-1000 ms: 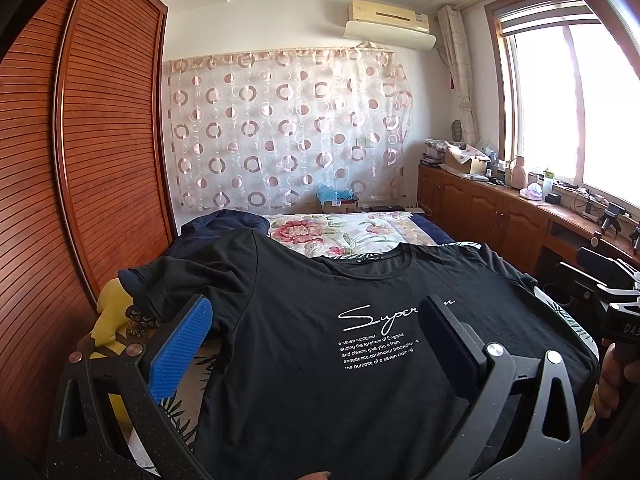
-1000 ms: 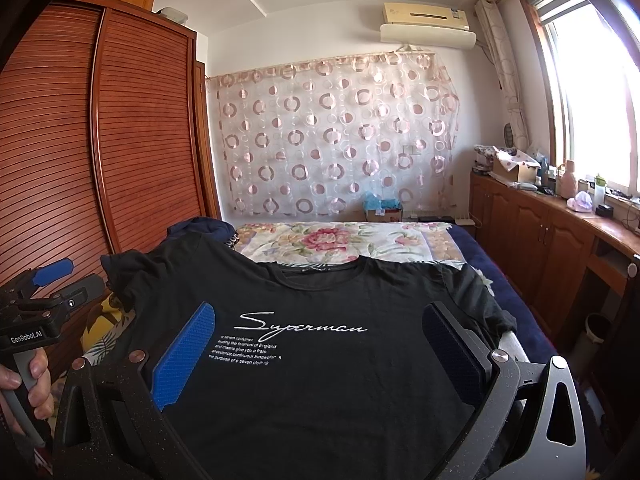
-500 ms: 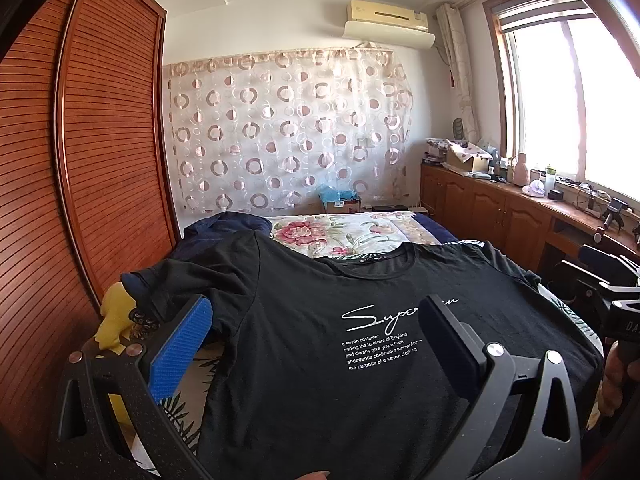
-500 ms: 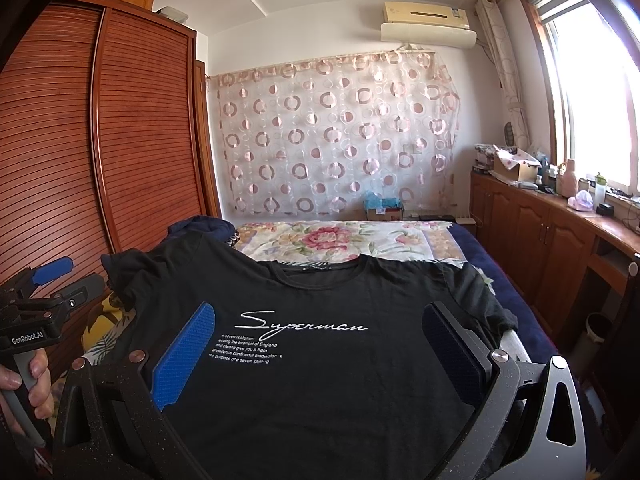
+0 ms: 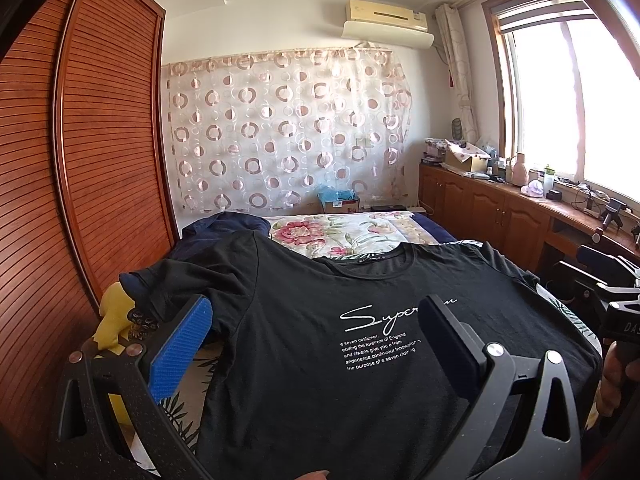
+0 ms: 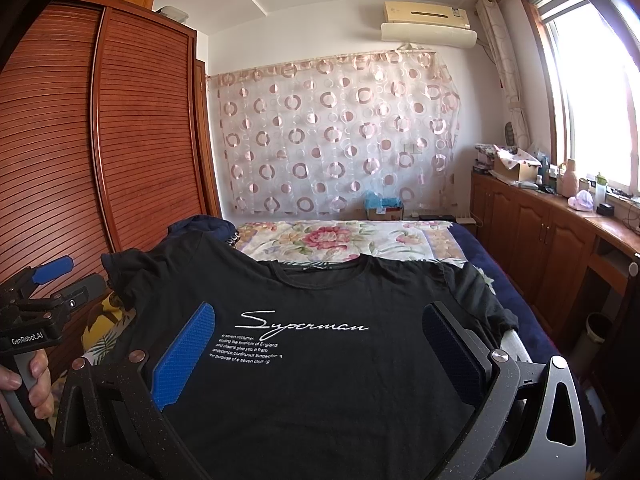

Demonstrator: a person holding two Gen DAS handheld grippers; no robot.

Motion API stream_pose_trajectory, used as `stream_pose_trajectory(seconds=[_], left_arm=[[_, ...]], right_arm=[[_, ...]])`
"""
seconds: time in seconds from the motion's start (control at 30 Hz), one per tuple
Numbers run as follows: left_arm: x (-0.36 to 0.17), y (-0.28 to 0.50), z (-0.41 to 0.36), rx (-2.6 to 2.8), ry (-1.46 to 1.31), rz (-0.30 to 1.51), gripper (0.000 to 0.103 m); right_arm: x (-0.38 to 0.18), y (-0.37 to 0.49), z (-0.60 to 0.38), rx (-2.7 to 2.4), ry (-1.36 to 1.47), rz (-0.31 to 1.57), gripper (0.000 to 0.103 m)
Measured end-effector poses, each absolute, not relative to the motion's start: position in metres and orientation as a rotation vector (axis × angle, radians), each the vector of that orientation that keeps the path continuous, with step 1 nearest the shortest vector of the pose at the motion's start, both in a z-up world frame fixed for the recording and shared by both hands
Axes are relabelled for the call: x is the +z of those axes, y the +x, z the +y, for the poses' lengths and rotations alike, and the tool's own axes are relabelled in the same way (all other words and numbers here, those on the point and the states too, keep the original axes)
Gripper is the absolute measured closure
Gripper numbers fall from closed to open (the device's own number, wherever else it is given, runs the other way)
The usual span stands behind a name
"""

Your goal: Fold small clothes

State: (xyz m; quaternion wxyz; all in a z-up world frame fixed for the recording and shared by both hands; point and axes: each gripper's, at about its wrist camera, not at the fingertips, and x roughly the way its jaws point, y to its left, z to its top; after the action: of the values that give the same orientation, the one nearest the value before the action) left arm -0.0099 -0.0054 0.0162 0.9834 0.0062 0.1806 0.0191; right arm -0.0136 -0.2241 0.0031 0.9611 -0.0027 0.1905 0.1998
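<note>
Across the foot of the bed, the black cotton T-shirt with white "Superman" script [image 6: 320,344] lies spread face up, collar toward the far wall, both short sleeves out to the sides. It covers the leaf-print sheet [image 5: 176,408] beneath it, and the floral quilt [image 6: 340,240] lies just beyond the neckline.

My left tongs [image 5: 316,344] hang above the shirt's left half with the jaws wide apart and nothing between them. My right tongs [image 6: 316,348] are likewise spread and empty over the printed chest. Neither touches the cloth, as far as I can tell.

I judge the folding has not begun, so the first move is to take a side edge. To do it well, I would lower each pair to a hem corner and a shoulder on the same side and pinch only the top layers, not the sheet. Then I would carry that side toward the middle in one flat sweep. The left sleeve [image 5: 168,284] drapes over a yellow bundle [image 5: 114,320] and looks rumpled; I would smooth it first.
</note>
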Motion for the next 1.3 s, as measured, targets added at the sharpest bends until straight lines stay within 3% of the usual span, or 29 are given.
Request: stream_pose_trajectory(seconds=[0.93,1.3], left_arm=[[0.014,-0.011,-0.01,0.039,0.008,0.379,0.0],[-0.011,0.013,0.014,0.091,-0.027,0.467,0.0]], right_arm=[[0.001,-0.013,-0.225,0.412,0.001,0.39,0.0],[-0.028,0.024,-0.195,0.422,-0.061,0.433,0.0]])
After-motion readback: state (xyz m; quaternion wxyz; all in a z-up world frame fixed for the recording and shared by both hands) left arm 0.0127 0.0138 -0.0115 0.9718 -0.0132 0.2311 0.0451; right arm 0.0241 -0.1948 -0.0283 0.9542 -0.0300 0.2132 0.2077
